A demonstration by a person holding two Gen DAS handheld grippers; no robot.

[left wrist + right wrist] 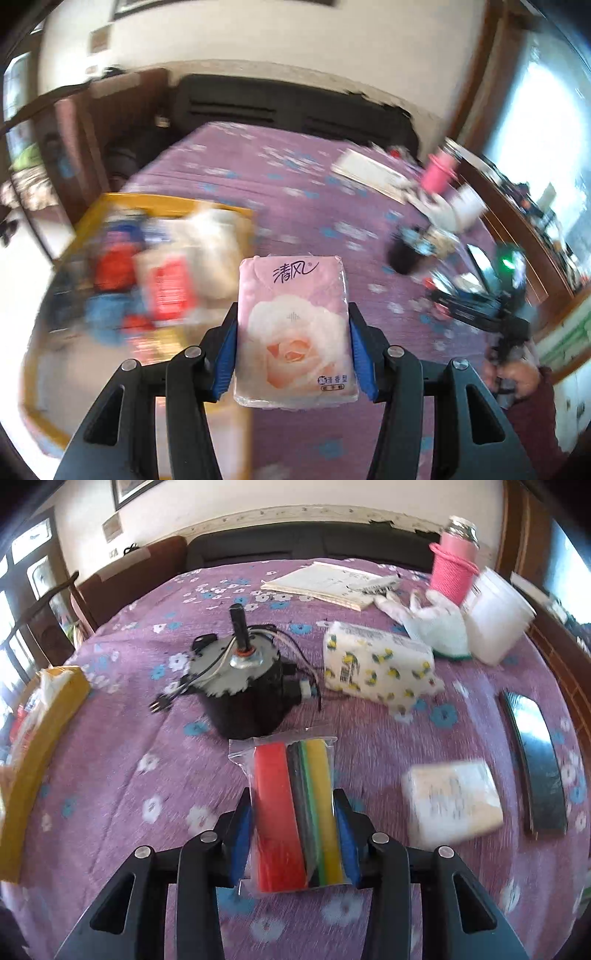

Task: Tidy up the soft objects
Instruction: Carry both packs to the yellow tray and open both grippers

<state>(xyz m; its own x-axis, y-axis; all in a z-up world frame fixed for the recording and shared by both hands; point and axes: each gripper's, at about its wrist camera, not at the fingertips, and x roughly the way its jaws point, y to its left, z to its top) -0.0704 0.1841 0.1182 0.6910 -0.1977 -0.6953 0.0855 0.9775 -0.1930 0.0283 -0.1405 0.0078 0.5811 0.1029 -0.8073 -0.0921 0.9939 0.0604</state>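
A rectangular tissue pack (295,328), wrapped in glossy pink film printed with a pale rose, is being held by the left tool (293,354); its blue ribbed pads are pressing on both long sides at the lower centre of the left wrist view. The pack is standing upright between the black fingers, its top edge projecting past their tips. At the left of that frame an open yellow box (177,203) is being shown holding soft packets in white, red and blue, all smeared by motion blur and hard to tell apart.

In the right wrist view a clear crinkled plastic bag (291,808) of flat strips, red, black, green and yellow, is being clamped by the right tool (293,840), pads against both sides, at the lower centre. No earlier frame is given for comparison.

The purple floral bed cover (147,775) is being occupied by a black cylindrical motor (247,690) with loose wires just above the bag, a lemon-printed soft pack (376,668) at upper right, and a blurred white packet (452,801) at right. A pink ribbed cup (452,568) is standing at the upper right. The yellow box is being cut off by the left edge.
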